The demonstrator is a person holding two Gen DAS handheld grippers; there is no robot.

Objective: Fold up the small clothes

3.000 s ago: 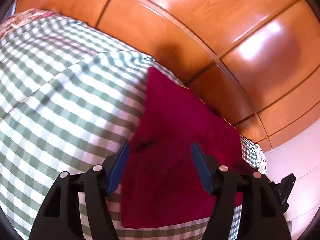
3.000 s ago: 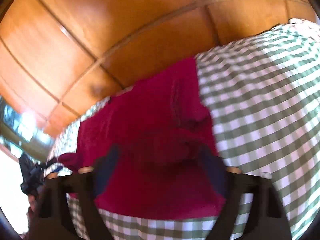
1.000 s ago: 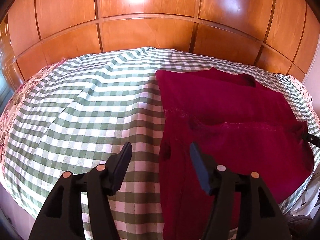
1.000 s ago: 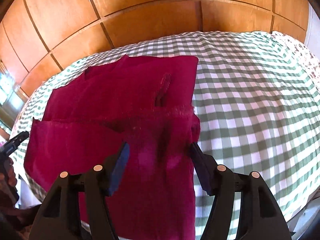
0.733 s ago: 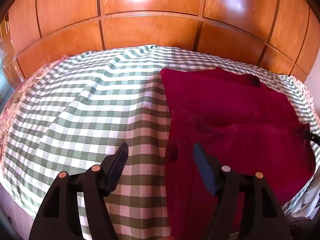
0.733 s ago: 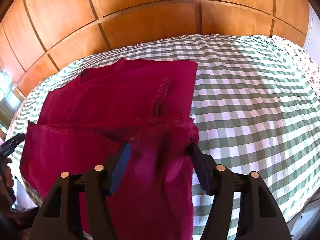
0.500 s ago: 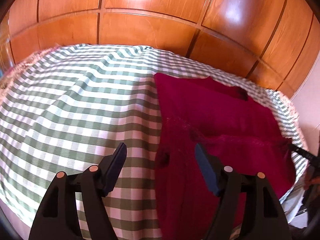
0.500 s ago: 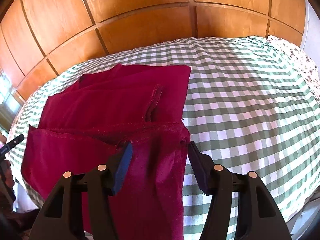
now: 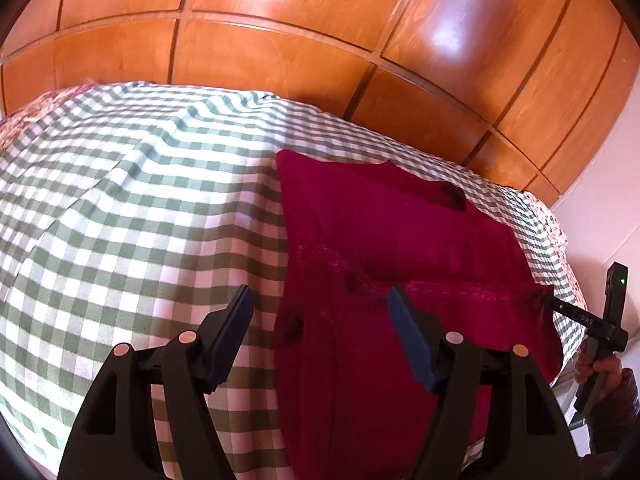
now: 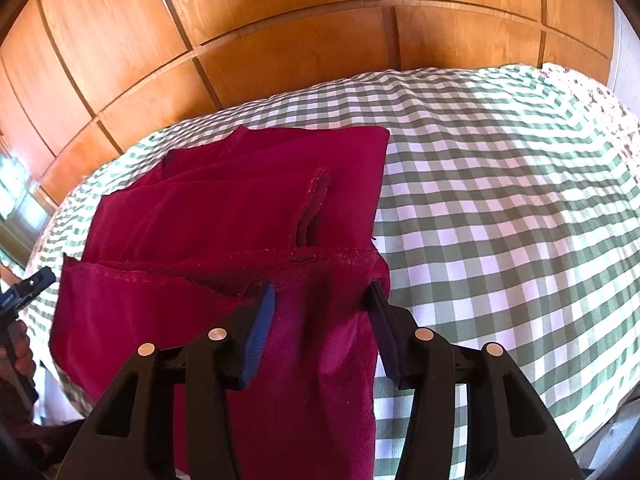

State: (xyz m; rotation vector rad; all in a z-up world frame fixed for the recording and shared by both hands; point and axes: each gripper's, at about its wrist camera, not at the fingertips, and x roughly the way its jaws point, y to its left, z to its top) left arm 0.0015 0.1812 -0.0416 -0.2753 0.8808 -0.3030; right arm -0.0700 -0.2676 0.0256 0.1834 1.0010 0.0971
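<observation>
Left gripper (image 9: 320, 312) tilted down over the near edge of the red garment (image 9: 400, 240), jaws spread wide and closing slightly — cloth edge below the gap, pads not touching it. Right gripper (image 10: 320, 300) angled steeply downward, jaws closing around a raised fold of the same garment, cloth bunched between the pads, grip not yet clearly firm. Garment partly folded, lying on the green checked cloth (image 10: 500, 200) and hanging over its near edge — wooden panelling (image 10: 280, 20) behind.
</observation>
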